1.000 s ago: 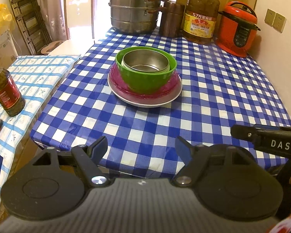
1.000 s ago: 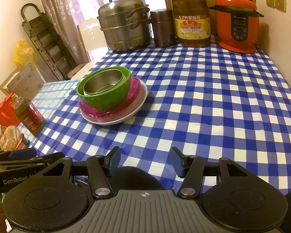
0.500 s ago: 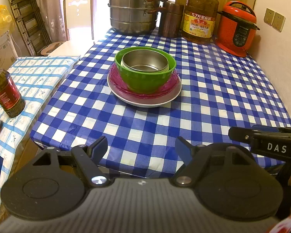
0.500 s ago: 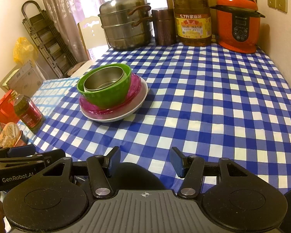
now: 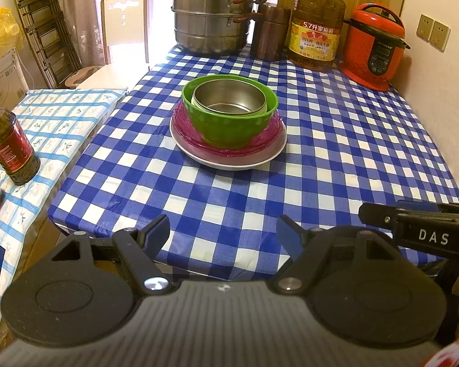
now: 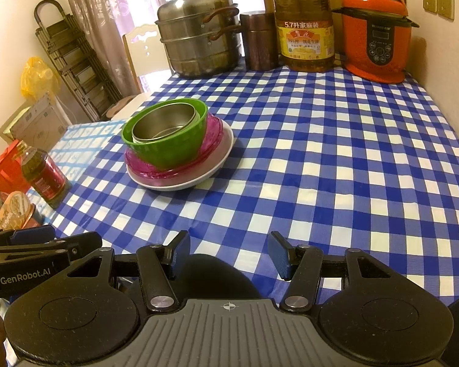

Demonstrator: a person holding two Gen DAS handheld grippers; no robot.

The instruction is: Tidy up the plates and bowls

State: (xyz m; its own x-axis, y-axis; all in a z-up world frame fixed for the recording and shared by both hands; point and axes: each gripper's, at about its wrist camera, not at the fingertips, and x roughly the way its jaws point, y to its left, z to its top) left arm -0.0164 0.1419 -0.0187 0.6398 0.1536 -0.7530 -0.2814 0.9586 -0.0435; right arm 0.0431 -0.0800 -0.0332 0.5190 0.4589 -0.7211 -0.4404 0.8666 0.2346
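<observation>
A steel bowl [image 5: 229,101] sits inside a green bowl [image 5: 232,124], which stands on a pink plate [image 5: 270,136] stacked on a white plate [image 5: 260,157] on the blue checked table [image 5: 336,159]. The same stack shows in the right wrist view: steel bowl [image 6: 165,124], green bowl [image 6: 171,150], pink plate [image 6: 214,136], white plate [image 6: 220,160]. My left gripper [image 5: 223,237] is open and empty at the table's near edge, well short of the stack. My right gripper [image 6: 229,252] is open and empty, also at the near edge.
At the table's back stand a steel steamer pot [image 5: 212,21], a brown canister [image 5: 269,35], a big oil jug [image 5: 316,30] and a red cooker [image 5: 375,47]. A lower side table [image 5: 52,122] on the left holds an oil bottle [image 5: 10,146].
Both grippers have drawn back slightly from the table; the stack looks a little farther off. Both stay open and empty.
</observation>
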